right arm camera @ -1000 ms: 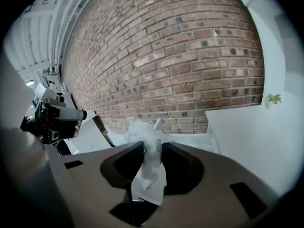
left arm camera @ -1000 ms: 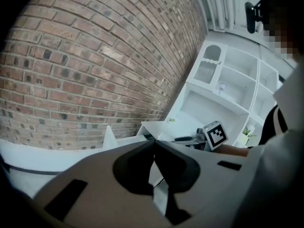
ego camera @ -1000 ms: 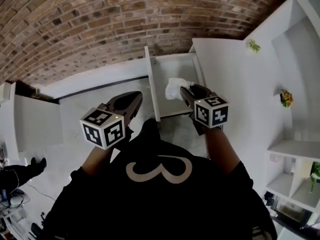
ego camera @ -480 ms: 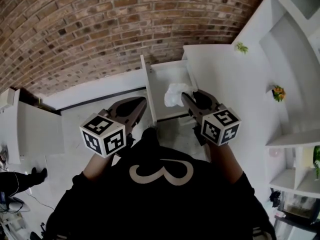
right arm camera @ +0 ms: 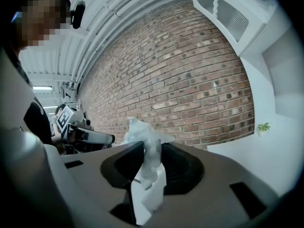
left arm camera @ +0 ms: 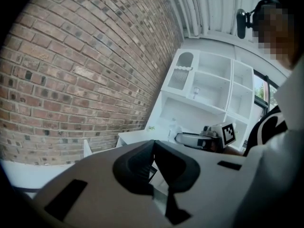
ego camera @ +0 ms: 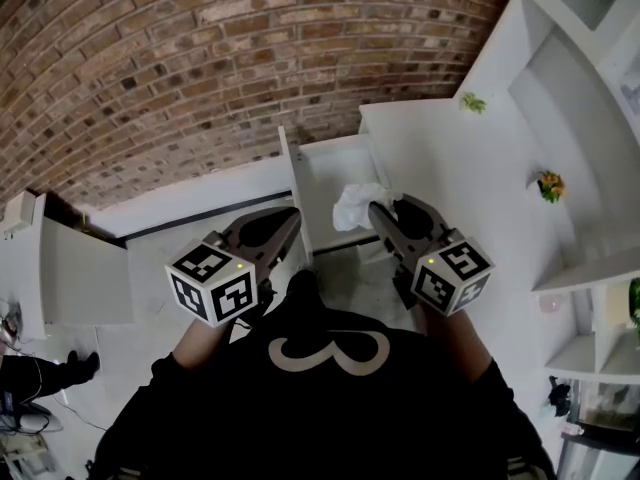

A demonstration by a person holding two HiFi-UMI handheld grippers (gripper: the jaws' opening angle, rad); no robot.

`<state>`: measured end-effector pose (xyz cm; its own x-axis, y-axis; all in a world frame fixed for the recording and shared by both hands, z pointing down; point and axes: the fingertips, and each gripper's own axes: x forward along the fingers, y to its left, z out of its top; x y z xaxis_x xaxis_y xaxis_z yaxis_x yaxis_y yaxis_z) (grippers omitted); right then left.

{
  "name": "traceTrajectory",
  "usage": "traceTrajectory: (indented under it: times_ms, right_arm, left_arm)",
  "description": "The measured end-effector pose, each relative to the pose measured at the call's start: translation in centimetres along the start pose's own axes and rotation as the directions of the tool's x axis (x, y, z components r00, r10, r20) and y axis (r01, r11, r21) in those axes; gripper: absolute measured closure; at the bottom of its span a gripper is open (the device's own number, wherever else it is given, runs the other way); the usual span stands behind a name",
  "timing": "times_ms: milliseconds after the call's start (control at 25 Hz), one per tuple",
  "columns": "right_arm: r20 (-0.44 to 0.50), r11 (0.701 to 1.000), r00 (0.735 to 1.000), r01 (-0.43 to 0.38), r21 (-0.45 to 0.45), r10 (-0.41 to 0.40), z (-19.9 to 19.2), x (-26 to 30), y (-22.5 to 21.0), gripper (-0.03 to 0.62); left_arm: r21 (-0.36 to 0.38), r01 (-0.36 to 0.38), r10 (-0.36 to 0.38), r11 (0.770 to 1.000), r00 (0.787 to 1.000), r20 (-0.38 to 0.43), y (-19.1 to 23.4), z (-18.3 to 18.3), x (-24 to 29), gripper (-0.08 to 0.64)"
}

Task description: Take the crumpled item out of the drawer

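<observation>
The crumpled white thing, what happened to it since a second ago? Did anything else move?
The right hand-held gripper lifted the crumpled paper higher above the drawer, toward the head camera. The left hand-held gripper rose too. Unchanged: the right one stays clamped on the paper, the left stays shut and empty, and the drawer stays open.

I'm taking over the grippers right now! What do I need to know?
Right gripper: shut on the crumpled white item, which sticks up between its jaws.
Left gripper: shut, nothing in it, off to the drawer's left in the head view.
Drawer: open.
Done: the item is gripped and raised.
Left: in the head view the item hangs over the drawer's front end, so carry it clear of the drawer.
</observation>
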<state>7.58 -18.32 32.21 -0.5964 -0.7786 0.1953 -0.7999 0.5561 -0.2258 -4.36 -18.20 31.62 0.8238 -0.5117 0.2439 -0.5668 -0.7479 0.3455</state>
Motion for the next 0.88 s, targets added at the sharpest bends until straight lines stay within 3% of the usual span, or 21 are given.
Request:
traceTrajectory:
  times_ms: [440,880]
  right_arm:
    - [0.027,0.999,0.999,-0.035,0.0,0.035,0.2,-1.6,1.2,0.466]
    - [-0.011,1.0,1.0,-0.028,-0.002,0.028,-1.7,-2.3,1.4,0.466]
  left_arm:
    - [0.013,0.014,-0.014,1.0,1.0,0.011,-1.4,0.1,-0.1,0.557]
    - [-0.023,0.021,-0.021,1.0,1.0,0.002,-1.0,-1.7,0.4,0.557]
